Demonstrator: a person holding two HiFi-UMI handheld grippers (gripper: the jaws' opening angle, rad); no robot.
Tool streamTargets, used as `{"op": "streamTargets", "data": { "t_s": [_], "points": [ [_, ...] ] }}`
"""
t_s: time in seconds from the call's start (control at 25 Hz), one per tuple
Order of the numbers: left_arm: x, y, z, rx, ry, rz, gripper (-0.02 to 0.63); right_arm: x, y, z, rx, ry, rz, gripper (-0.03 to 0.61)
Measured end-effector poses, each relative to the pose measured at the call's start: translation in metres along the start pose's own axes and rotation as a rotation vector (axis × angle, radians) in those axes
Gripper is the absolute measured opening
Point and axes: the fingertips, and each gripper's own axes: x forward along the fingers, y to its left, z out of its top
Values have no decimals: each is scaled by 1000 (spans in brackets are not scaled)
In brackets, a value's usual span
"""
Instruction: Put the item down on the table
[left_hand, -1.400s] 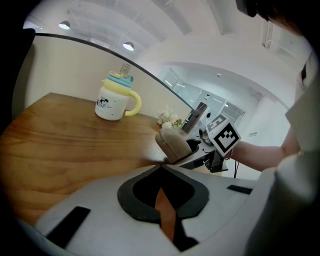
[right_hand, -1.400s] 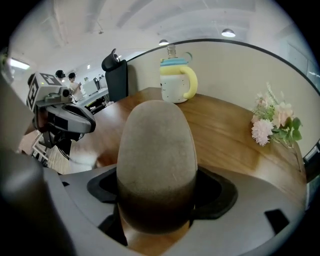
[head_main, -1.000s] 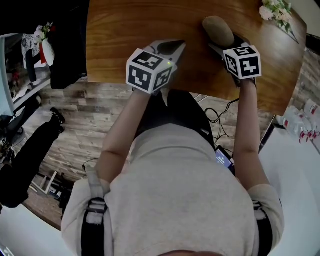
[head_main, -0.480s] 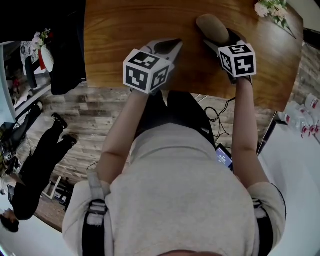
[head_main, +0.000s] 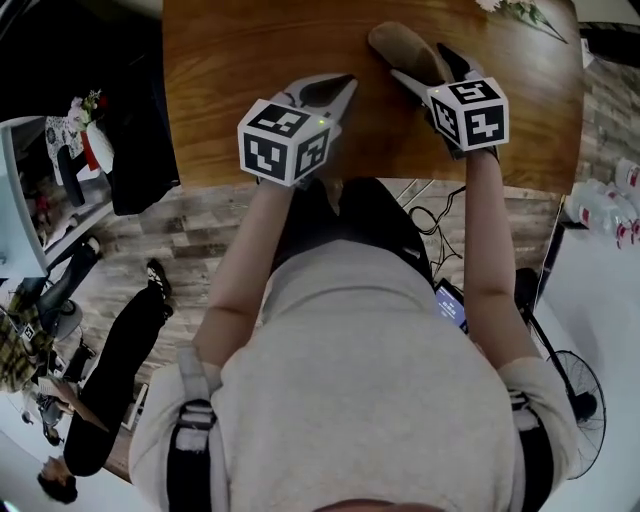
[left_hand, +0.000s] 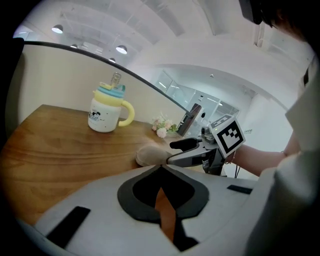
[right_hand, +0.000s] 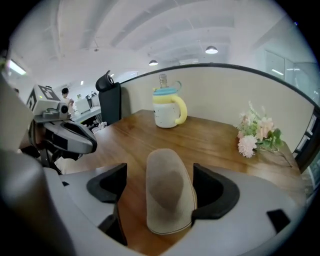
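The left gripper sits over the near edge of the wooden surface, left of centre in the head view. In its own view the left gripper has its jaws together. The tips meet and only a thin slit of wood shows below them, with nothing between them.

The right gripper reaches further in, towards the upper right of the head view, with a tan slipper at its tips. In the right gripper view the slipper stands at the bottom centre of the frame, between the jaws of the right gripper, which are spread wide. The jaw on the right of the frame touches the slipper's edge, while bare wood shows between the slipper and the other jaw. The slipper points away along the surface.

From the left gripper view, the slipper lies low on the surface at mid-frame, with the right gripper against it from the right.

A white mug with a yellow handle and a lidded straw top stands at the far side of the surface, well apart from the slipper. It appears at the upper left in the left gripper view. A small bunch of pale flowers lies near the far right edge.
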Motion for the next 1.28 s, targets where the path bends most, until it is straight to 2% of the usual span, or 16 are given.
{"op": "streamTargets", "data": {
  "t_s": [0.36,0.56,0.88,1.16,1.28],
  "points": [
    [-21,-22,36,104,-56,-29,15,-65,27,60,27,-241,-20,399],
    [-37,-40,65,166,-111,-59,15,-95,34,83,64,-348,-41,330],
    [-66,-59,101,250,-187,-104,15,-142,65,120,48,-518,-53,181],
    [-72,-75,106,317,-190,-142,15,-162,92,138,6,-608,-41,108],
    [-71,-80,98,335,-168,-160,15,-165,95,134,22,-639,-49,47]
  ]
}}
